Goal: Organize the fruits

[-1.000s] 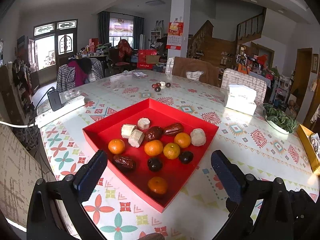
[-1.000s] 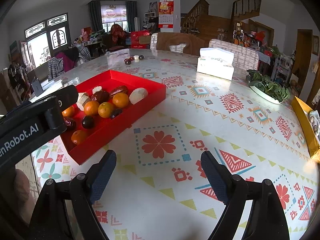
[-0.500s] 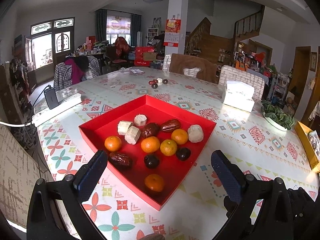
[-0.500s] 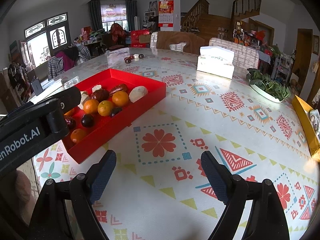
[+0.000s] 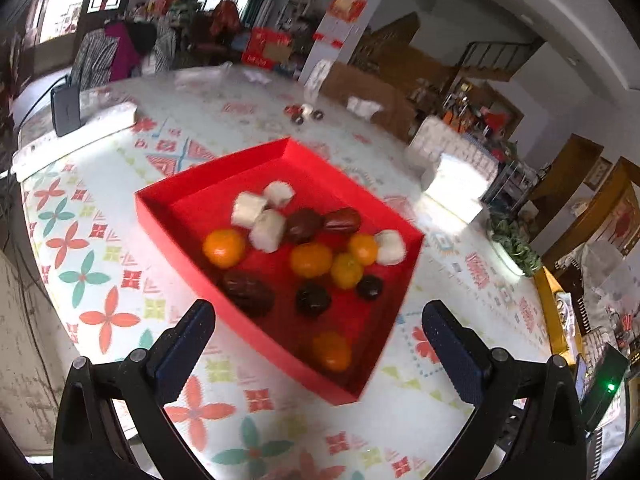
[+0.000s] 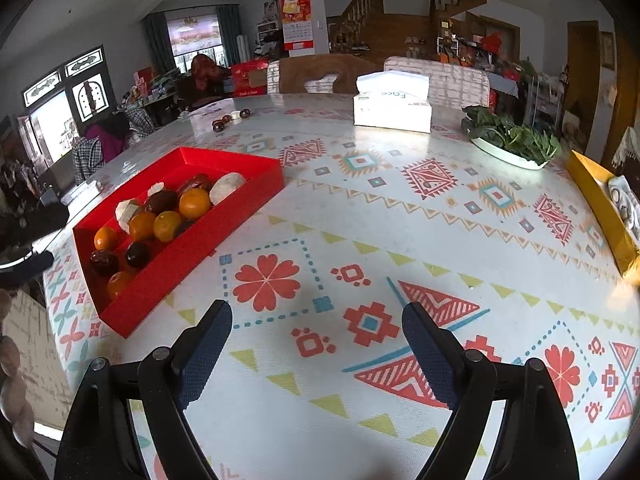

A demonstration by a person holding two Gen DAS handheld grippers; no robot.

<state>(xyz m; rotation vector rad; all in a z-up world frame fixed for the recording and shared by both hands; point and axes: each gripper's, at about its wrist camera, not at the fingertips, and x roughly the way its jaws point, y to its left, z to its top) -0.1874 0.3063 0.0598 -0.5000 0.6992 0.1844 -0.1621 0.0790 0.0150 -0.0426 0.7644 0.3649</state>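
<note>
A red tray point(image 5: 172, 208) on the patterned table holds several oranges point(image 5: 224, 247), red-brown dates point(image 5: 248, 292), dark round fruits point(image 5: 313, 299) and white pieces point(image 5: 267, 229), all mixed. My left gripper point(image 5: 316, 340) is open and empty, above the tray's near corner. My right gripper point(image 6: 316, 332) is open and empty over bare table to the right of the tray point(image 6: 208, 248).
A white tissue box point(image 6: 392, 106), a dish of green leaves point(image 6: 510, 140) and a yellow box point(image 6: 600, 208) stand on the right side. A few small dark fruits point(image 6: 230, 118) lie at the far side. A power strip point(image 5: 76, 136) lies far left.
The left gripper has tilted and moved in over the tray, so the tray sits higher and closer. The right gripper has barely shifted. Both stay open.
</note>
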